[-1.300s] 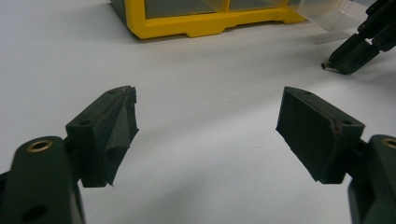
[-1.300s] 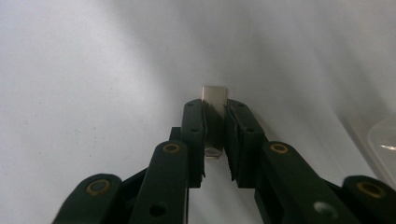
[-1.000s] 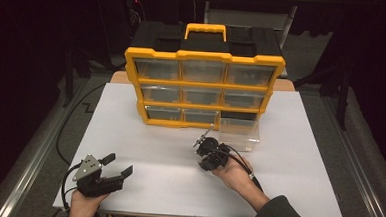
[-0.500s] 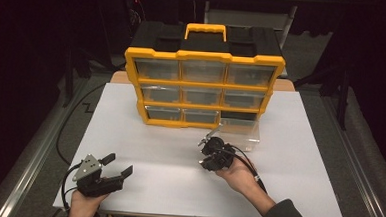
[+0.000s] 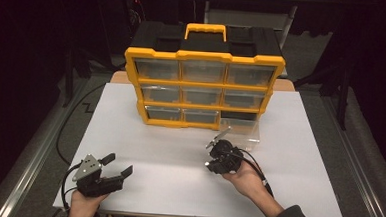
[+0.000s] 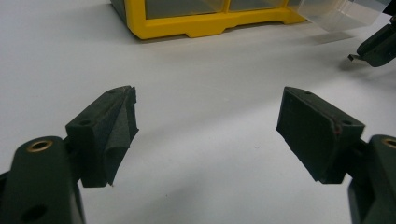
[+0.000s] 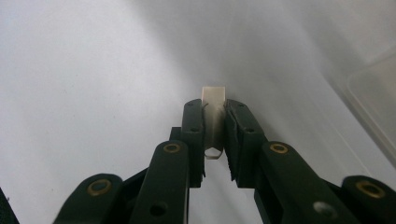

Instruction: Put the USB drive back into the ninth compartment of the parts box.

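My right gripper (image 7: 215, 109) is shut on a small cream-white piece (image 7: 214, 99), a flat strip with a hooked end that sticks out past the jaw tips. In the high view this gripper (image 5: 215, 154) hovers over the white table just in front of a clear plastic drawer (image 5: 240, 129). That drawer lies out of the yellow organizer (image 5: 202, 84), at its lower right corner. At the table's front left, my left gripper (image 5: 118, 164) is held low and open. Its jaws (image 6: 205, 126) stand wide apart with nothing but bare table between them.
The organizer has three rows of clear drawers and a black top with a yellow handle (image 5: 205, 30). The white tabletop (image 5: 168, 152) spreads between the two grippers. The left gripper view catches the organizer's base (image 6: 205, 23) and the right gripper (image 6: 377, 45) at far right.
The right gripper has drifted slightly right and toward the person, away from the organizer, still shut on the small piece. The left gripper has stayed where it was.
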The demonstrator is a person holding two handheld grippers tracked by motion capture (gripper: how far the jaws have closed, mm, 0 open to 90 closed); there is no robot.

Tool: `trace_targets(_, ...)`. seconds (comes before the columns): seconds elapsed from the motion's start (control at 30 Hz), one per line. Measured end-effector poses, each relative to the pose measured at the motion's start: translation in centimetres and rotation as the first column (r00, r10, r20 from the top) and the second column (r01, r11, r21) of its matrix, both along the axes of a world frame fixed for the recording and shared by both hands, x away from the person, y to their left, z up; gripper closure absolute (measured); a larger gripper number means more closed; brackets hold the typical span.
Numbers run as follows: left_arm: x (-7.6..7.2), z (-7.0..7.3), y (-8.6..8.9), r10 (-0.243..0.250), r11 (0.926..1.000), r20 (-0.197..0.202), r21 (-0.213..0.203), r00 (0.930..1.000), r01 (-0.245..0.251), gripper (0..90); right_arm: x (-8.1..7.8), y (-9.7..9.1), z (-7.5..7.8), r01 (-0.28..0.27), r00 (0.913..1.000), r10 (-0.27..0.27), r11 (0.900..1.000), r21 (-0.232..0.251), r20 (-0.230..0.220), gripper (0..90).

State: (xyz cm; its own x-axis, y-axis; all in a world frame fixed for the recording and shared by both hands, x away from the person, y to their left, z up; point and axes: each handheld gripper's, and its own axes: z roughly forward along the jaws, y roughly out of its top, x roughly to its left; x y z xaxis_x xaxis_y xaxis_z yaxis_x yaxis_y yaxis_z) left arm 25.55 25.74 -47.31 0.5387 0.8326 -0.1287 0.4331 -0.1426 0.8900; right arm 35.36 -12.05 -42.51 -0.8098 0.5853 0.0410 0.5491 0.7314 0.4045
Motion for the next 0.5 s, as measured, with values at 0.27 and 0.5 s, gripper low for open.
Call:
trace_targets(0.27, 0.0, 0.0, -0.1, 0.000, 1.0000, 0.000, 0.003, 1.0000, 0.000, 20.8, -0.2, -0.8, 0.0, 0.021, 0.9998, -0.021, 0.9998, 0.006, 0.000, 79.4)
trace_targets(0.5, 0.0, 0.0, 0.0, 0.002, 1.0000, 0.001, 0.000, 1.0000, -0.002, 20.7, -0.4, -1.5, -0.3, 0.030, 0.9995, -0.030, 0.9995, 0.010, -0.001, 79.4)
